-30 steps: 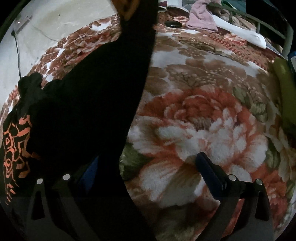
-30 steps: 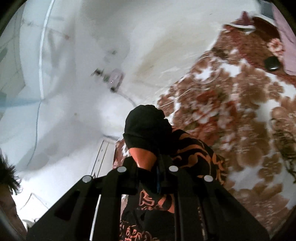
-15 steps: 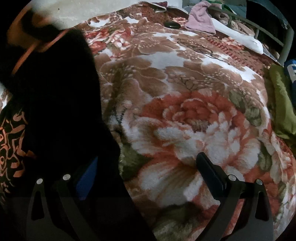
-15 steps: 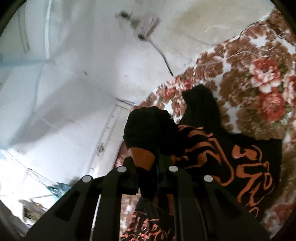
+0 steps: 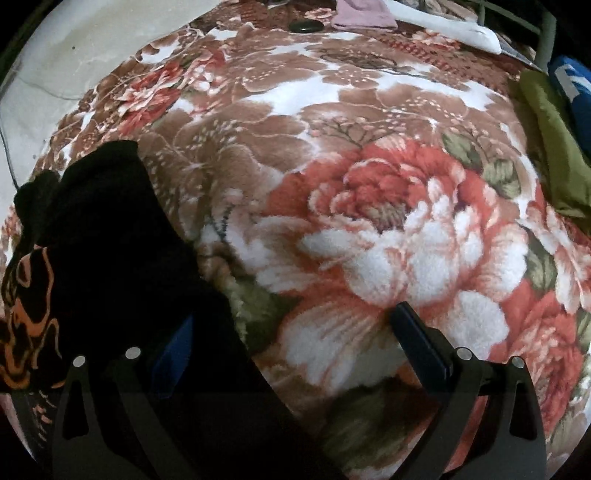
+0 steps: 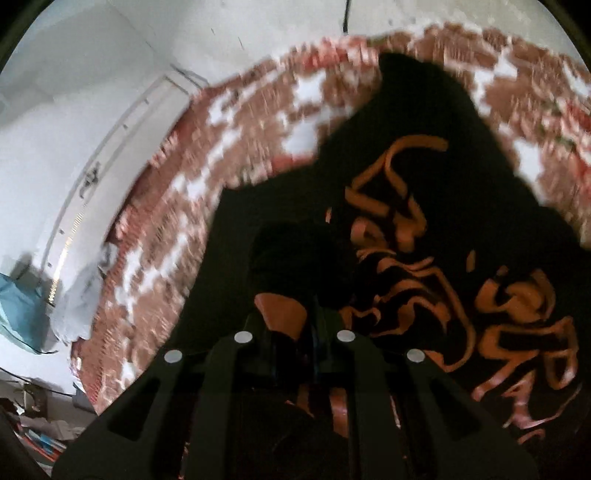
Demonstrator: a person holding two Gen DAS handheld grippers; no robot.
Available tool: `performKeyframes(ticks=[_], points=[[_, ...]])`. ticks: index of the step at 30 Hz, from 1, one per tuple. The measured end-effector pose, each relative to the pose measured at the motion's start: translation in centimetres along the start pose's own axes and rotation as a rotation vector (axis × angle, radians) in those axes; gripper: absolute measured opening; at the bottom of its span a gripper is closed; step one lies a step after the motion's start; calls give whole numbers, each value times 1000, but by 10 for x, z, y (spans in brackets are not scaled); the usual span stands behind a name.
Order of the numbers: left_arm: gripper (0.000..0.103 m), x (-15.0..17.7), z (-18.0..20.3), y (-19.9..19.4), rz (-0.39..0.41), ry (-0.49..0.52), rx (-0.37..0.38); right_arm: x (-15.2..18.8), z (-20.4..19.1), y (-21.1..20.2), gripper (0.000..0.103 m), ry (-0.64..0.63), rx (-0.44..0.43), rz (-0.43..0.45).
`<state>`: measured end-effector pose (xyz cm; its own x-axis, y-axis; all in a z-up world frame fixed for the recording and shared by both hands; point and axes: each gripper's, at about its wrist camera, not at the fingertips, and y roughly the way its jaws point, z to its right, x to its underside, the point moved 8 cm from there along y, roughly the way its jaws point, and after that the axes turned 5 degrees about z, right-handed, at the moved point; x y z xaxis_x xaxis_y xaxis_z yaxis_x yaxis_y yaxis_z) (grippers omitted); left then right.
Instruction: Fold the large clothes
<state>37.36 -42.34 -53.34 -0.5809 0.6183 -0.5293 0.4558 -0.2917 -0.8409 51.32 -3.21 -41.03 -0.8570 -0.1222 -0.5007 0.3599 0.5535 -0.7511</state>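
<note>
Black garment (image 5: 96,236) with orange print sits at the left of my left wrist view, draped over the floral blanket (image 5: 388,229). My left gripper (image 5: 291,332) has its jaws wide apart; the left finger is buried under the fabric, the right finger bare over the blanket. Olive cloth (image 5: 554,147) lies at the far right edge.

Right wrist view: my right gripper (image 6: 295,325) is clamped on a bunched fold of the same garment (image 6: 461,221); blanket (image 6: 221,147) behind is motion-blurred.

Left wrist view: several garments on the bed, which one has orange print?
The black garment with orange lettering at the left edge; the olive-green cloth, blue cloth and pink cloth show none.
</note>
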Motion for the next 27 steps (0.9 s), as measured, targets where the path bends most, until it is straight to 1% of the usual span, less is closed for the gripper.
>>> performKeyframes(ticks=[3,5,9,11,12,14,15,16,17,18,19,20,22,23,25,27], points=[[98,1,-1,-1,10,-7,16,21,-2,28,13,-33,50,-44],[98,1,-1,-1,16,-8,16,29,-4,39,13,-77,87,-59],[98,3,-1,-3,10,-2,27,48,-7,60,14,-79,119,-96],[98,3,-1,-5,2,8,37,53,-11,65,15,-120,153,-108],[98,4,-2,-6,-5,9,44,59,-15,69,22,-141,158,-142],[98,4,-3,-10,-14,-4,59,74,-22,74,50,-144,133,-221],[98,5,-5,-13,-19,-21,73,84,-33,75,73,-131,72,-268],[98,7,-5,-17,-22,-37,85,87,-41,72,80,-149,57,-278],[98,8,-6,-23,-28,-63,110,89,-49,68,83,-191,69,-275],[98,10,-6,-29,-35,-86,138,90,-56,63,89,-237,79,-274],[98,12,-6,-36,-38,-105,161,92,-64,57,91,-260,71,-284],[98,14,-8,-46,-28,-121,176,92,-68,53,91,-253,60,-293],[98,20,-17,-64,-4,-130,167,82,-78,38,91,-189,11,-306],[98,24,-22,-70,0,-131,158,76,-83,30,91,-171,-10,-298],[98,33,-38,-80,3,-145,130,48,-90,4,91,-174,-19,-254],[98,47,-66,-86,-7,-185,96,17,-87,-20,91,-182,-8,-205]])
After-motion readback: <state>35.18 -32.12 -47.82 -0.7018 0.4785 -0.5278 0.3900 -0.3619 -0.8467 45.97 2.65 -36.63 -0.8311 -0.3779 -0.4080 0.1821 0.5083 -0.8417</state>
